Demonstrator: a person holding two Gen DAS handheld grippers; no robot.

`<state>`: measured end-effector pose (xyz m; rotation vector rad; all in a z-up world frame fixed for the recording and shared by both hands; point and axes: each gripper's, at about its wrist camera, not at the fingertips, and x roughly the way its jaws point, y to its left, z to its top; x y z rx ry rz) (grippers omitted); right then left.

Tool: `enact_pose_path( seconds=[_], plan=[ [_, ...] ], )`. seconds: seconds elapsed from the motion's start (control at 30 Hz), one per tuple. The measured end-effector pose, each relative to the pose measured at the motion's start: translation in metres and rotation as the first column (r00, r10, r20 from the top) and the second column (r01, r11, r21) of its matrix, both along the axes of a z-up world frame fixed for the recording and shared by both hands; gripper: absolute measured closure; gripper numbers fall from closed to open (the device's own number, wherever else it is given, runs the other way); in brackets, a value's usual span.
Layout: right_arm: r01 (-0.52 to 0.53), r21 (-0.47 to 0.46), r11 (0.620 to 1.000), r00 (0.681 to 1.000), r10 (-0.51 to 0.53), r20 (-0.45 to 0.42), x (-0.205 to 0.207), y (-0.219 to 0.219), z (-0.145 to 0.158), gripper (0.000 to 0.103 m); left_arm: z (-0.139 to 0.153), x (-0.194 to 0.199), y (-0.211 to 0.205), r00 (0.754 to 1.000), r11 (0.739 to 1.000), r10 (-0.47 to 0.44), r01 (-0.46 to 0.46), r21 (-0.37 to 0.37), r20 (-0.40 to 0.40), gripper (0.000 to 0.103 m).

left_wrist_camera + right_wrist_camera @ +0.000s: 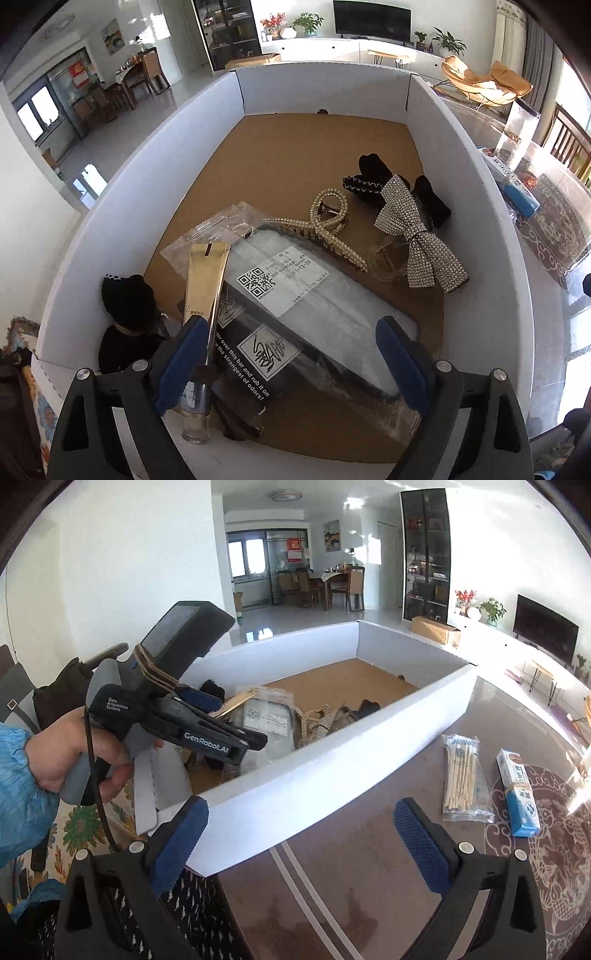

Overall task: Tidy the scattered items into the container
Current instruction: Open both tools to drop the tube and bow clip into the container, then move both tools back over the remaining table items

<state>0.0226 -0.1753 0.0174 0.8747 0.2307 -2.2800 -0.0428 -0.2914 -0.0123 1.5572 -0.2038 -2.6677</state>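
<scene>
1. "GenRobot.AI" in white on the side of the left gripper (207, 716), at about nine o'clock in the right wrist view.
2. "Data Acquisition System" in small white letters on that gripper's body, just up-left of the brand.
3. "…over this bar and rub it on …the strongest of odors!" on the black card (243, 365), at six o'clock in the left wrist view.
4. A QR code and the figures "1-12-28" on the white label (280, 277) of the clear-wrapped packet, centre of that view; its other lines are too small to read.

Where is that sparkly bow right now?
In the left wrist view, the sparkly bow lies inside the white box, toward its right wall, between the pearl hair claw and a black hair claw.
</scene>
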Motion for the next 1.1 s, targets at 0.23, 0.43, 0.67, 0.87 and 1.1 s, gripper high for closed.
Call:
enact_pose_path(
  seconds=[0.23,0.43,0.67,0.87,1.1],
  plan=[
    [0.285,0.071,0.956,0.949,-0.292,0.123,-0.007,0.127,-0.049,0.002,0.0,0.004,-0.006,1.0,1.0,0.011,-0.011,-0.012,0.004,0.01],
    [0.413,0.201,0.888,0.886,-0.443,0.136,-0.01,0.205,-0.075,0.002,0.002,0.005,-0.012,1.0,1.0,0.014,-0.014,-0.009,-0.001,0.01],
    [0.452,0.226,0.863,0.864,-0.487,0.131,-0.019,0.231,-0.091,0.001,0.052,0.046,0.022,0.976,0.999,-0.036,0.031,-0.028,-0.214,0.01],
    [0.459,0.22,0.861,0.86,-0.492,0.132,-0.02,0.23,-0.093,0.0,0.089,0.089,0.111,0.924,0.964,-0.23,0.26,0.062,-0.306,0.0],
    [0.459,0.22,0.861,0.86,-0.493,0.132,-0.019,0.229,-0.092,0.0,0.012,0.082,0.21,0.929,0.926,-0.339,0.357,0.121,-0.145,0.0]
  ],
)
